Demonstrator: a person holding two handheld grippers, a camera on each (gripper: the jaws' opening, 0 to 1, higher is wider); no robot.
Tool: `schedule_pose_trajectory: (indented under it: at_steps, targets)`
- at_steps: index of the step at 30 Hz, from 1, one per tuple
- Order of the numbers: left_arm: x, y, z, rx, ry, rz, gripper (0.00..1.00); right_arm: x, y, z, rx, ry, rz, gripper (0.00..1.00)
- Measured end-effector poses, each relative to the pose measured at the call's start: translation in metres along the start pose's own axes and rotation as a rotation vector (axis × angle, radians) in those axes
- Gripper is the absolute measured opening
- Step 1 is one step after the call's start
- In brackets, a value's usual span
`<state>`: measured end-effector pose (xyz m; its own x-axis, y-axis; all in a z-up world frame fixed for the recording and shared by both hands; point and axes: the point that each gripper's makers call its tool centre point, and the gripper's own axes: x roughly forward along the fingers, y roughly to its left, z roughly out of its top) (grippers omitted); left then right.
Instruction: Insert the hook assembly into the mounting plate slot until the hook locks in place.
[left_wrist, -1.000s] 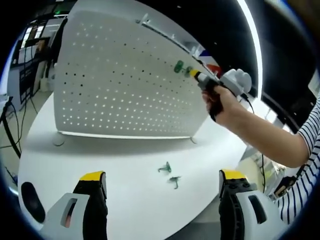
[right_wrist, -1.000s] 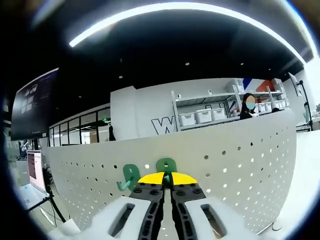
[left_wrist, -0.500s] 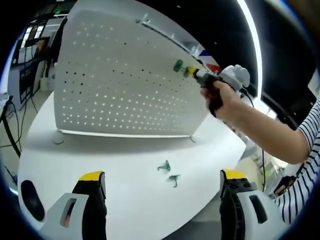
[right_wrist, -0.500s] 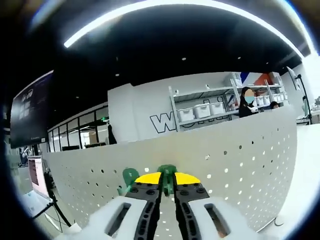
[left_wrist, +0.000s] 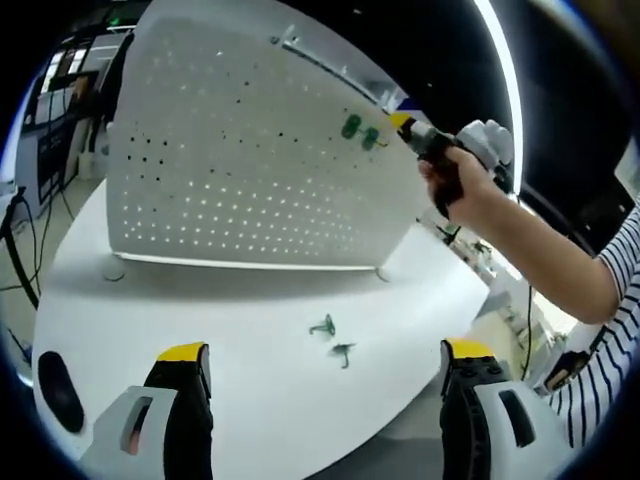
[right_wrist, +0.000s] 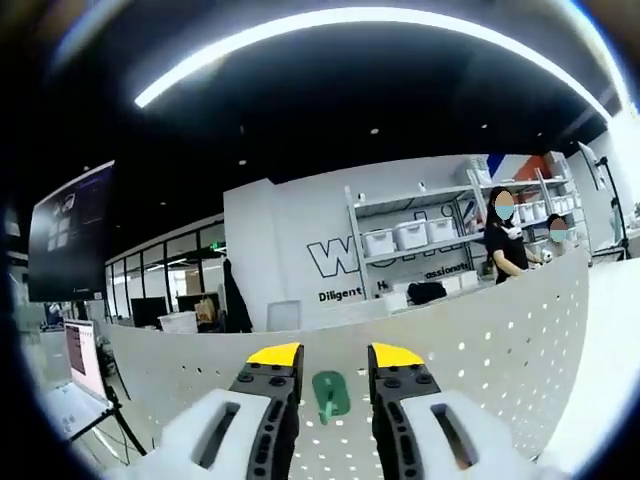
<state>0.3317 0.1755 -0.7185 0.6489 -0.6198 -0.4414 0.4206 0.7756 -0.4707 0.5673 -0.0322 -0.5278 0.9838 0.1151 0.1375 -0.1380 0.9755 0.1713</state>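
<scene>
Our left gripper (left_wrist: 325, 385) hangs nearest, jaws spread wide and empty above the near edge of the white table (left_wrist: 200, 320), probably so its camera keeps the whole workspace in view. Two spare green hooks (left_wrist: 332, 340) lie near the table's middle, waiting. Beyond them the perforated mounting plate (left_wrist: 220, 170) stands upright at the far edge, with two green hooks (left_wrist: 360, 132) hanging close to its upper right corner. Our right gripper (right_wrist: 322, 356) sits there with jaws parted, one seated hook (right_wrist: 329, 395) between them and apparently released, so we judge it locked.

Matt perforated pegboard (left_wrist: 240, 160), green plastic hook (right_wrist: 329, 395)
</scene>
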Motion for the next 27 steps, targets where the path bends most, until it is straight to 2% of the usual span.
schedule_pose_trajectory:
  at_steps: [11, 18, 23, 25, 27]
  targets:
    - [-0.007, 0.002, -0.017, -0.013, 0.028, 0.005, 0.97, -0.044, -0.019, -0.027, -0.077, 0.095, 0.014, 0.23]
    - [-0.011, 0.005, -0.024, -0.019, 0.042, 0.013, 0.97, -0.076, -0.024, -0.061, -0.2, 0.205, 0.087, 0.23]
    - [-0.014, 0.007, -0.028, -0.024, 0.05, 0.022, 0.96, -0.113, -0.029, -0.089, -0.298, 0.288, 0.139, 0.23]
    - [-0.015, 0.008, -0.029, -0.025, 0.051, 0.027, 0.97, -0.129, -0.036, -0.097, -0.27, 0.311, 0.112, 0.22]
    - [-0.016, 0.009, -0.03, -0.028, 0.05, 0.03, 0.97, -0.143, -0.038, -0.108, -0.241, 0.345, 0.115, 0.22]
